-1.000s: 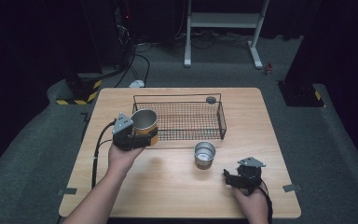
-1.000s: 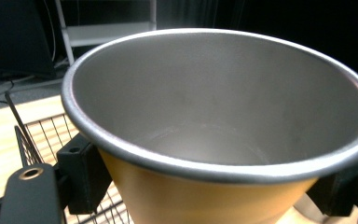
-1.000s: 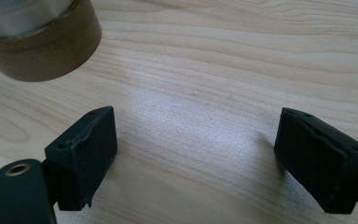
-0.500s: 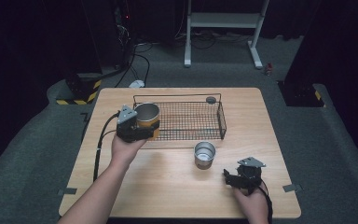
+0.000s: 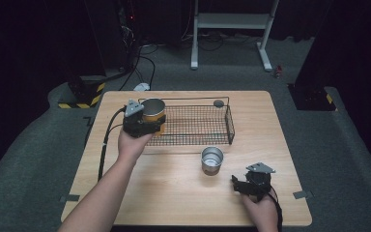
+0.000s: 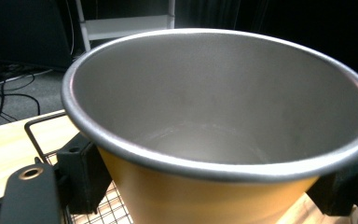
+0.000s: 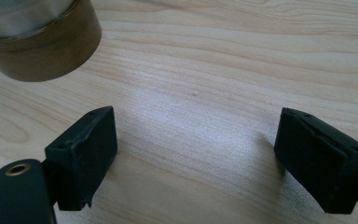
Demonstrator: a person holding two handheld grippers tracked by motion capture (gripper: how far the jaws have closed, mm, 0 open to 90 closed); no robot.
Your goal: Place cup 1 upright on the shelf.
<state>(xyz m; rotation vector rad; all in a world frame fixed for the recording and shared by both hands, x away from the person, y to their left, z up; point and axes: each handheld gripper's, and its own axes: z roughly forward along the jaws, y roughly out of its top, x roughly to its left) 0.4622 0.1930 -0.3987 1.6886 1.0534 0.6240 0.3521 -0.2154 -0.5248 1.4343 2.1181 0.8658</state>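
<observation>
Our left gripper (image 5: pixel 147 126) is clamped on the yellow cup (image 5: pixel 152 110) at the basket's (image 5: pixel 193 139) left end. We should lower it upright onto the mesh before letting go. The right gripper (image 5: pixel 239 184) waits wide open, empty.

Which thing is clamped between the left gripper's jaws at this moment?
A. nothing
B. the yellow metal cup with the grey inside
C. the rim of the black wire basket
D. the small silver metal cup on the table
B: the left gripper has its jaws closed on either side of the yellow metal cup, held over the left end of the black wire basket.
</observation>
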